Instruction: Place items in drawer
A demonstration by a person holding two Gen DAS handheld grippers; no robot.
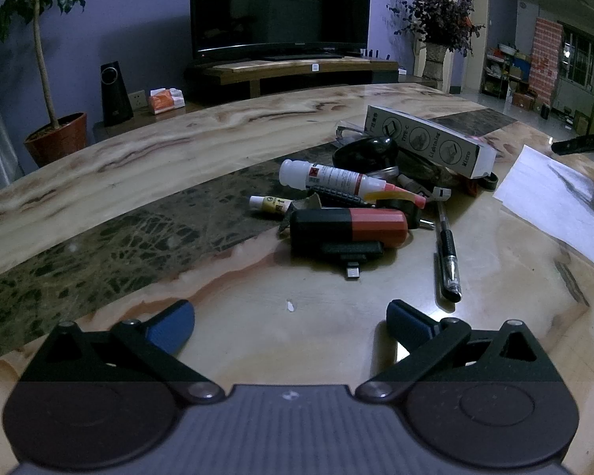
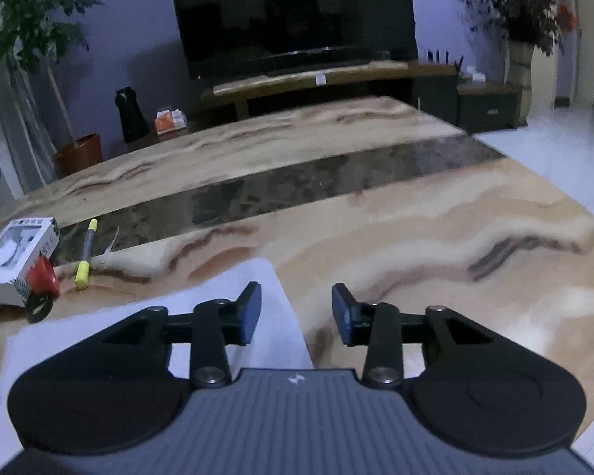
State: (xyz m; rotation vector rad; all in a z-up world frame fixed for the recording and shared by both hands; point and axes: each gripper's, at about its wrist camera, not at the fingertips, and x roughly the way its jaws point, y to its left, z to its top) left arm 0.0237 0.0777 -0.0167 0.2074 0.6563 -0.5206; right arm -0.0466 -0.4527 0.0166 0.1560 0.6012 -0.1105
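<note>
Wide-open, our left gripper (image 1: 289,322) hovers empty before the black-and-red case (image 1: 348,227): rigid, probably light, best pinched across its flat sides. Our right gripper (image 2: 296,312) hangs half-open, empty.

A marbled tabletop (image 1: 138,166) with a dark stone band carries a heap of small items: glue bottle (image 1: 328,176), black pen (image 1: 447,253), printed box (image 1: 431,140), white paper (image 1: 554,198).

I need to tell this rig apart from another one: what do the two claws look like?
Both look alike. The left claw and right claw each have blue pads on black linkage arms with silver pivot pins, two round black discs, and a grey ribbed body between them bearing a small white mark. No cables or sleeves show.
</note>
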